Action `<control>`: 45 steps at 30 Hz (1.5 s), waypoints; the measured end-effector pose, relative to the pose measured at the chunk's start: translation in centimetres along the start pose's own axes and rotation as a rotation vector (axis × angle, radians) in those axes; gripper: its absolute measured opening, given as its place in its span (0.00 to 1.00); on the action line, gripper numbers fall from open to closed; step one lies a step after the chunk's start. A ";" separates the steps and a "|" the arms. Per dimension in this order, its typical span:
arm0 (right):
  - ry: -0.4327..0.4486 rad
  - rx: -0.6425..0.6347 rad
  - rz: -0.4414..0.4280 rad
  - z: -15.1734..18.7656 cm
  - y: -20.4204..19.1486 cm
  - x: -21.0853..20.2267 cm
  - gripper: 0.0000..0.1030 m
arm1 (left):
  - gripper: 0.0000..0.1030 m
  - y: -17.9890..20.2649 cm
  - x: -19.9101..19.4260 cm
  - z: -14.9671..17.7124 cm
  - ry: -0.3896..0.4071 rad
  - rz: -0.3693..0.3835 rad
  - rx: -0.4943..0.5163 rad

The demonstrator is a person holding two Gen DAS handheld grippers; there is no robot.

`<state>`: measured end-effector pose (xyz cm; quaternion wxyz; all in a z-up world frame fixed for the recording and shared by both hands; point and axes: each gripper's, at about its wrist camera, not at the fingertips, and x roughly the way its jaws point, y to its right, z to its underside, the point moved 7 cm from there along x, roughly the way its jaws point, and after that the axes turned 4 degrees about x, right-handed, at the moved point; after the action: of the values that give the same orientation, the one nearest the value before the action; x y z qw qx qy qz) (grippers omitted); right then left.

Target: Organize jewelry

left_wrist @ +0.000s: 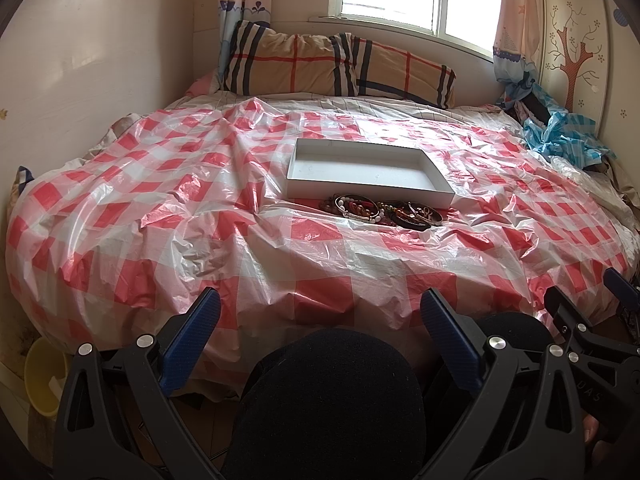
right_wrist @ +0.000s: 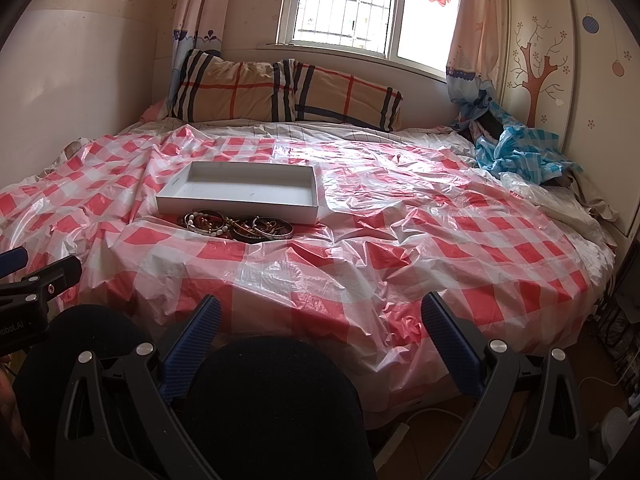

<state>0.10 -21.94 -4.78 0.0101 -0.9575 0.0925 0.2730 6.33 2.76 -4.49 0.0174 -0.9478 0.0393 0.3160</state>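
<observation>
A pile of bracelets and bangles [left_wrist: 382,211] lies on the red-and-white checked plastic sheet, right in front of an empty white tray [left_wrist: 412,191]. The pile [right_wrist: 239,224] and the tray [right_wrist: 236,205] also show in the right wrist view. My left gripper [left_wrist: 320,312] is open and empty, held back over the bed's near edge above a dark-clad knee. My right gripper [right_wrist: 320,314] is open and empty, likewise held back, to the right of the jewelry. The right gripper's tip shows at the left view's right edge [left_wrist: 580,304].
The checked sheet [right_wrist: 400,240] covers the bed. Plaid pillows [left_wrist: 340,66] lie at the head under the window. Crumpled blue checked plastic [right_wrist: 516,148] sits at the far right by the wall. A yellow bowl [left_wrist: 42,376] is on the floor at left.
</observation>
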 end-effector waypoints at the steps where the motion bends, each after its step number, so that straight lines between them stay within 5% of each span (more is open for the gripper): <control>1: 0.000 0.000 0.000 0.0 0.0 0.0 0.93 | 0.94 0.0 0.0 0.0 0.000 0.000 0.000; 45: 0.008 0.034 -0.012 -0.4 0.9 0.1 0.93 | 0.94 0.3 0.1 0.9 0.001 -0.018 0.023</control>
<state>0.18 -22.89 -4.49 0.0275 -0.9588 0.0912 0.2676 5.84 2.55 -5.21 0.0310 -0.9480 0.0344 0.3150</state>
